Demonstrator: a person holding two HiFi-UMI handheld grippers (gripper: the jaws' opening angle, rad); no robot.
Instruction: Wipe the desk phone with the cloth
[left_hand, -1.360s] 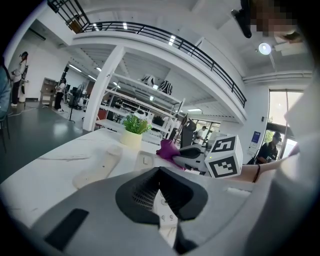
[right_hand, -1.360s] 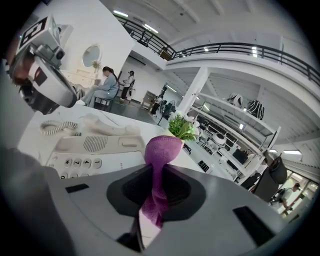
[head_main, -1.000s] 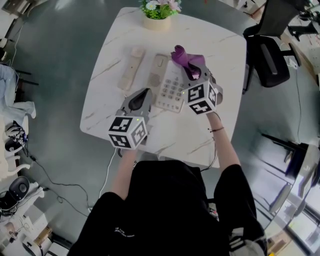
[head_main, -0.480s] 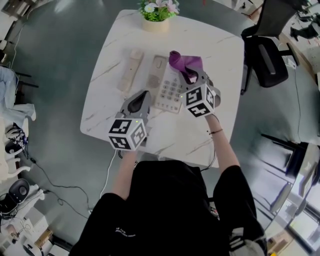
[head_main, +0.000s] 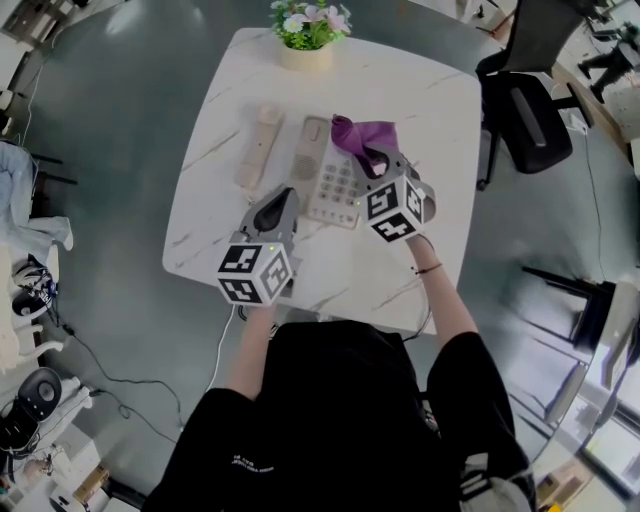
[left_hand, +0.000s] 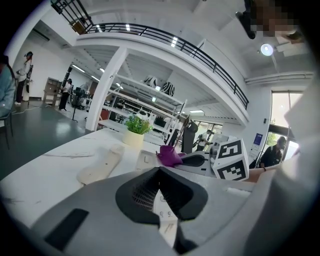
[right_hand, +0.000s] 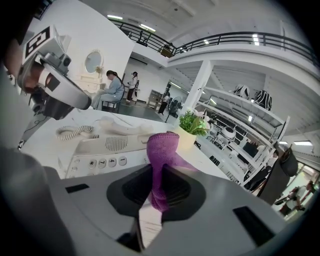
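A beige desk phone (head_main: 325, 185) lies mid-table, its handset (head_main: 258, 148) off the cradle and flat on the table to its left. My right gripper (head_main: 373, 160) is shut on a purple cloth (head_main: 360, 133), which drapes over the phone's far right corner. In the right gripper view the cloth (right_hand: 161, 160) rises from the closed jaws, with the phone's keypad (right_hand: 102, 157) just left of it. My left gripper (head_main: 284, 193) hovers at the phone's near left corner, its jaws together and nothing between them. The left gripper view shows the handset (left_hand: 100, 167) and the cloth (left_hand: 169, 156).
A potted plant (head_main: 305, 35) stands at the white marble table's (head_main: 420, 100) far edge. The coiled cord (right_hand: 75, 132) lies beside the phone. A black office chair (head_main: 525, 105) stands to the table's right. Cables and clutter lie on the floor at left (head_main: 30, 290).
My right gripper has shifted the cloth a little left and nearer over the phone's far right part. The left gripper has barely moved.
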